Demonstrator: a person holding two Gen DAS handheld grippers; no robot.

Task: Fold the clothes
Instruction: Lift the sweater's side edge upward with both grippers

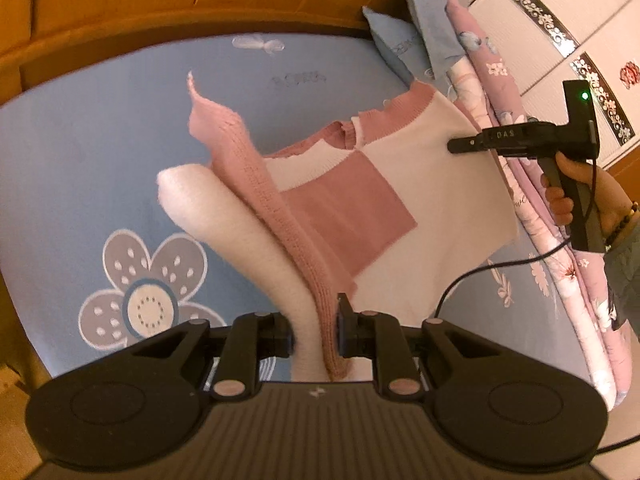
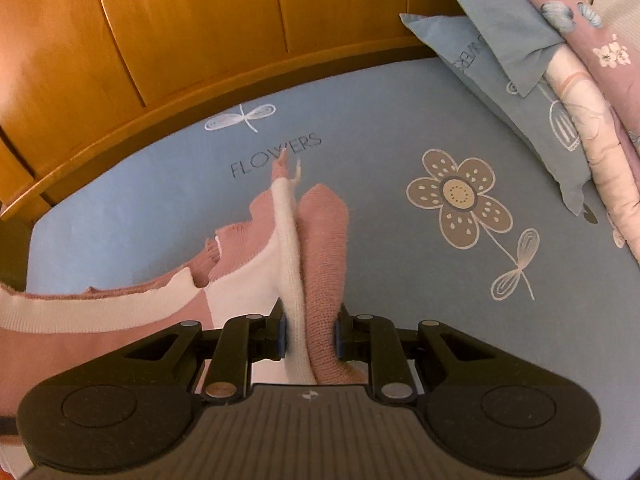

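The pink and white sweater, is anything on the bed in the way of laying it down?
Nothing visible. The pink and white knitted sweater hangs over bare blue flowered bedsheet; the pillows and folded quilt lie off to the side.

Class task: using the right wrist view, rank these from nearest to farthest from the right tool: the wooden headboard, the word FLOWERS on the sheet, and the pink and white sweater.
1. pink and white sweater: pinched in the right tool, at bottom centre.
2. word FLOWERS: printed on the blue sheet, just past the sweater's tip.
3. wooden headboard: beyond the sheet's far edge, at the top.
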